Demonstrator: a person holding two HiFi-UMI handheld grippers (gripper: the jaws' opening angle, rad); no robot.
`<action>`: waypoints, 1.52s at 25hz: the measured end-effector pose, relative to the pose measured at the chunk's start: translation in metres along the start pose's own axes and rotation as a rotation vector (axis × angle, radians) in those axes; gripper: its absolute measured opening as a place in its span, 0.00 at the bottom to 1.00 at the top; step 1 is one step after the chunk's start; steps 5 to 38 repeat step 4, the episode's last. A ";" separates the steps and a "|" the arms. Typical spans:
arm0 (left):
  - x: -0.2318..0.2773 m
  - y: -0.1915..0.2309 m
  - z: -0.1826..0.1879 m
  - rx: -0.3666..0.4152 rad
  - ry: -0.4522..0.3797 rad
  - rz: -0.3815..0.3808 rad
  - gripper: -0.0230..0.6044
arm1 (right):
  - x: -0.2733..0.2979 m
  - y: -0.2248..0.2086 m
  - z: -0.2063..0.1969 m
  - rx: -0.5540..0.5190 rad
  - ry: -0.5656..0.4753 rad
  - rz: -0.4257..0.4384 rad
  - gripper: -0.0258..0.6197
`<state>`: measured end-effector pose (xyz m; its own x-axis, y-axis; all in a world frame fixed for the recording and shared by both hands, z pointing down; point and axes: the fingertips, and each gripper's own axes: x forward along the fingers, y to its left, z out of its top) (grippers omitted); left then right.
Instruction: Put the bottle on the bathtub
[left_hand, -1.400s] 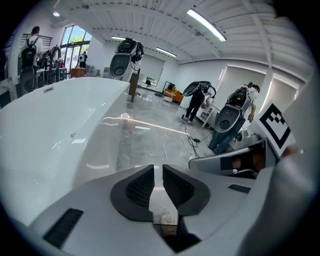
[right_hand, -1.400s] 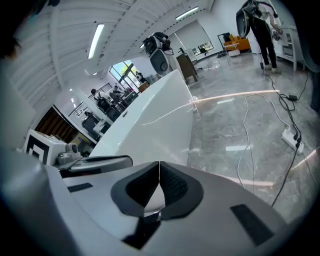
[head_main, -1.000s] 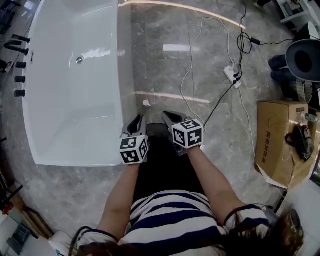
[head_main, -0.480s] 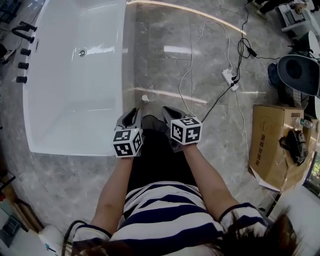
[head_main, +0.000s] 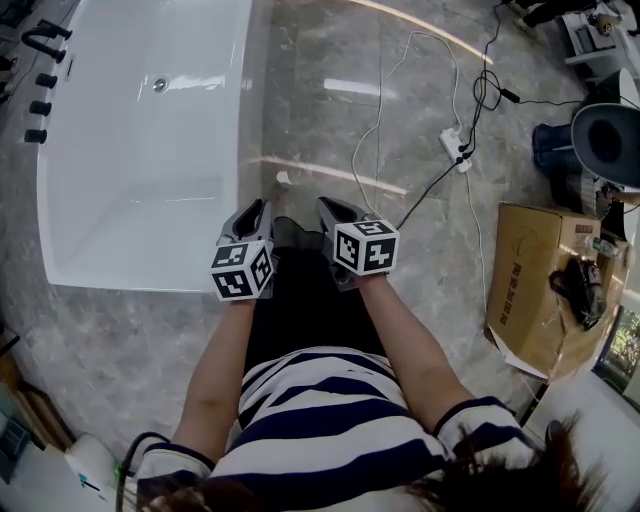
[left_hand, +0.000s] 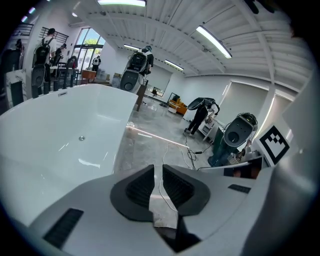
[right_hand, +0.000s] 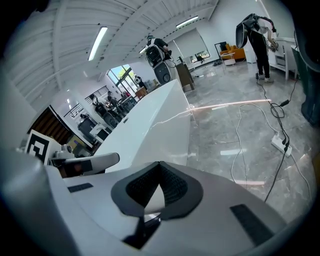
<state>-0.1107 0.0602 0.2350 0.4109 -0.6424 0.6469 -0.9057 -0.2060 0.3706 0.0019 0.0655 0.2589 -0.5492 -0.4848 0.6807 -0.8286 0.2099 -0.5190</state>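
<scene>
The white bathtub (head_main: 140, 200) lies on the left of the head view, and its long side wall runs just beyond my grippers. A small white thing (head_main: 283, 178), perhaps the bottle seen from above, stands on the grey floor by that wall, a little past my fingertips. My left gripper (head_main: 255, 206) is shut and empty, its pads (left_hand: 141, 186) almost together, with the tub (left_hand: 60, 130) to its left. My right gripper (head_main: 324, 204) is shut too, tips touching (right_hand: 159, 164), nothing held. The tub wall (right_hand: 155, 125) shows ahead of it.
A white cable and a power strip (head_main: 458, 150) lie on the floor ahead to the right. An open cardboard box (head_main: 540, 280) stands at the right. Black tap fittings (head_main: 40, 80) line the tub's far left rim. People and machines stand across the room (left_hand: 200, 112).
The head view has drifted, so the tub and the floor sit higher in the picture. My left gripper has risen slightly. Both grippers stay shut and empty.
</scene>
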 end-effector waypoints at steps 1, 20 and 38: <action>0.000 0.001 0.001 0.002 0.000 0.002 0.14 | 0.001 0.000 0.000 0.000 0.002 0.002 0.08; 0.001 0.003 0.004 0.013 -0.005 0.005 0.14 | 0.004 0.001 0.004 -0.005 0.005 0.008 0.08; 0.001 0.003 0.004 0.013 -0.005 0.005 0.14 | 0.004 0.001 0.004 -0.005 0.005 0.008 0.08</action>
